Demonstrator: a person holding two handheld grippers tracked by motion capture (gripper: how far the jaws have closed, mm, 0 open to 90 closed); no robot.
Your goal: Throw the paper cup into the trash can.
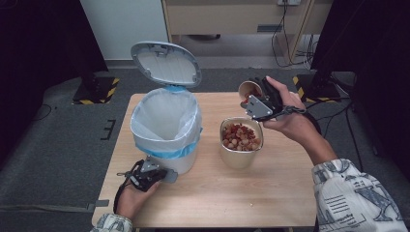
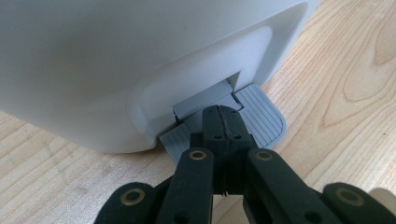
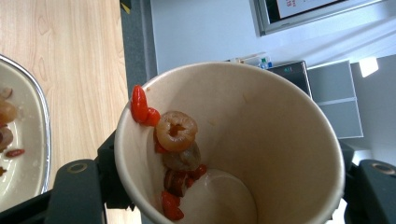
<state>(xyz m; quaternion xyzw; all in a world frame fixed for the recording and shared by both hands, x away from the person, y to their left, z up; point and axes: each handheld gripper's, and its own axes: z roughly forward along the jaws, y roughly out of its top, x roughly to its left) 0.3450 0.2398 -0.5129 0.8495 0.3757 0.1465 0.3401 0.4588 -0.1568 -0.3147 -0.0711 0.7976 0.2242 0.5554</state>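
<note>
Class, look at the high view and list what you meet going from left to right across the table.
Left tongs → white pedal bin with its lid up → metal tray of dried fruit → right tongs holding a paper cup.

A light wooden table [image 1: 212,193] stands on grey carpet [image 1: 53,145]; black stands with yellow-and-black striped feet [image 1: 96,89] flank it (dark drapes hang at both sides); behind, a pale wall [image 1: 121,24] and a wooden cabinet [image 1: 232,17] with trailing cables [image 1: 285,43].
</note>
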